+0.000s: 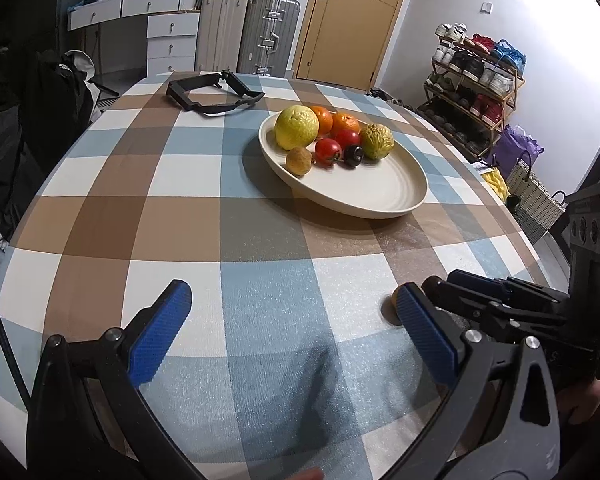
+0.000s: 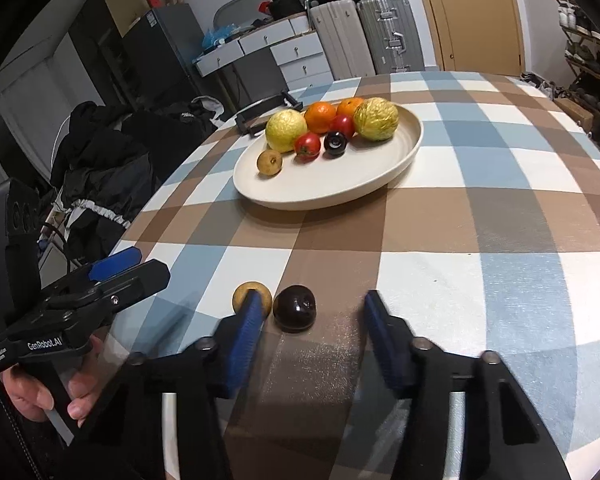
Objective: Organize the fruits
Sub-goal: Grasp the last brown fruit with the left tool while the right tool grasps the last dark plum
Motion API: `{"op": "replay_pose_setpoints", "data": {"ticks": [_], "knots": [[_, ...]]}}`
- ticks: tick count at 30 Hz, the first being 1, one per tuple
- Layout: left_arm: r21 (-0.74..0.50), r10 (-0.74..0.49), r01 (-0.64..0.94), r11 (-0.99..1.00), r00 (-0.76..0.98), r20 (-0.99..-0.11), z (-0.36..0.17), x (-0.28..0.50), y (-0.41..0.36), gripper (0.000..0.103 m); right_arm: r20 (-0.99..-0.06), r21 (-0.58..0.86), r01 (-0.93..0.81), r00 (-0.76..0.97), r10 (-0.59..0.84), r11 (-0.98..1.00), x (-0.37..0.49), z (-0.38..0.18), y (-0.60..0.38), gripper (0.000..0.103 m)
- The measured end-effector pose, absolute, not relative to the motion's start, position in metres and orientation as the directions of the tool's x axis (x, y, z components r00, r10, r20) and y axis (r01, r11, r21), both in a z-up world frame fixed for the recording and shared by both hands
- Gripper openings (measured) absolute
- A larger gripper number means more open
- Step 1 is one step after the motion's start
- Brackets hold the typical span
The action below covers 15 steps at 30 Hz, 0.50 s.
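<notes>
In the left wrist view, the left gripper (image 1: 296, 332) hung with its blue-padded jaws spread wide over the blue, brown and white checked tablecloth (image 1: 204, 184), nothing between them; this suggested a standby posture. Beyond it sat the cream oval ceramic plate (image 1: 380, 196), placed mid-table as the collection point and carrying seven fruits: one large yellow citrus (image 1: 296, 127), two oranges (image 1: 346, 123), two red tomatoes (image 1: 328, 151), one dark purple fruit (image 1: 354, 155), one wrinkled yellow-green fruit (image 1: 377, 141), plus one small brown fruit (image 1: 299, 161) near the rim. A black folded frame (image 1: 208, 94) lay well apart at the far edge. In the right wrist view, the right gripper (image 2: 314, 320) stood partly closed, its jaws straddling a loose dark purple round fruit (image 2: 295, 307) resting on the cloth; the left pad lay just beside it and the right pad stood clear, so no grip was yet made. A loose small tan round fruit (image 2: 252, 298) sat just outside the left pad, touching or nearly touching the dark one. Two fruits therefore remained off the plate. A hand (image 2: 40, 392) held the left gripper's handle.
</notes>
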<state>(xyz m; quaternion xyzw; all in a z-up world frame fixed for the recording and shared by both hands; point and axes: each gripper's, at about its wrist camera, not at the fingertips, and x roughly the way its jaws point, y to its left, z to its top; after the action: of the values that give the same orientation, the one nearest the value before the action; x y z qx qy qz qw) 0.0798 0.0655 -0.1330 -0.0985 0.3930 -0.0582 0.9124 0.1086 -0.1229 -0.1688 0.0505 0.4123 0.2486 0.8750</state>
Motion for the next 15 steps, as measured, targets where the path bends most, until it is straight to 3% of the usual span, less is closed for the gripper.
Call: {"op": "replay_pose_setpoints", "data": {"ticks": [9, 15], "knots": [[-0.219, -0.180, 0.029, 0.975, 0.678, -0.713, -0.1350, 0.0822, 0.0637, 0.102, -0.694, 0.301, -0.436, 0.510, 0.508, 0.848, 0.1095, -0.1700, -0.1156, 0.024], [-0.206, -0.185, 0.048, 0.977, 0.670, -0.719, -0.1335, 0.0828, 0.0560, 0.102, -0.688, 0.295, -0.436, 0.521, 0.505, 0.850, 0.1062, -0.1687, -0.1172, 0.022]]}}
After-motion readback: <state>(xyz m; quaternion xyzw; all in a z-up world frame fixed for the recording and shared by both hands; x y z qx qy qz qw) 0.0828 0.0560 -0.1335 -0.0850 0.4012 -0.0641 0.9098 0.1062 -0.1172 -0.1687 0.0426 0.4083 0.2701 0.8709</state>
